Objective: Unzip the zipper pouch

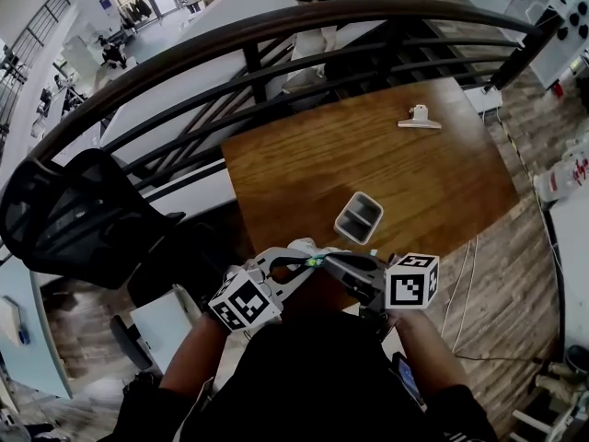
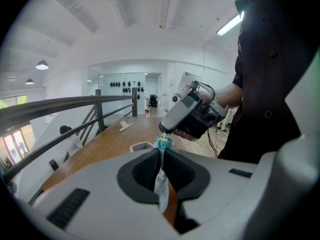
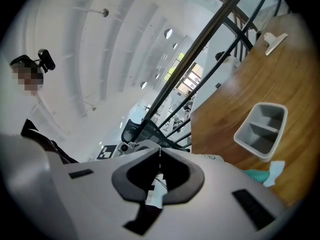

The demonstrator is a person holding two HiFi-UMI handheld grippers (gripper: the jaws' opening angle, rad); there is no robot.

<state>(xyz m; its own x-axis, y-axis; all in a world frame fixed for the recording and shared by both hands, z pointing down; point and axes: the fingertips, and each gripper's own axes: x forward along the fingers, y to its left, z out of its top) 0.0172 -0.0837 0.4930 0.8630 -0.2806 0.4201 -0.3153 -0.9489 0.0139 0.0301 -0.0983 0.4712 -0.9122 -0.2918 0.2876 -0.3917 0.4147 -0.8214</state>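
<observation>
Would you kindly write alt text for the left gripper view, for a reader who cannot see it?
The left gripper is shut on a pale zipper pouch, whose teal end pokes out past the jaws, where the right gripper pinches it from above. Behind lie a wooden table, a grey tray and a dark railing.

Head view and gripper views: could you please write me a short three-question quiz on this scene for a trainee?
1. True or false: the white clip lies inside the grey tray.
2. Multiple choice: the left gripper is A) wide open and empty, B) shut on the zipper pouch, C) shut on the clip.
3. Short answer: how many compartments does the tray have?

Key: 1 false, since the clip lies apart from the tray; 2 B; 3 two.
</observation>
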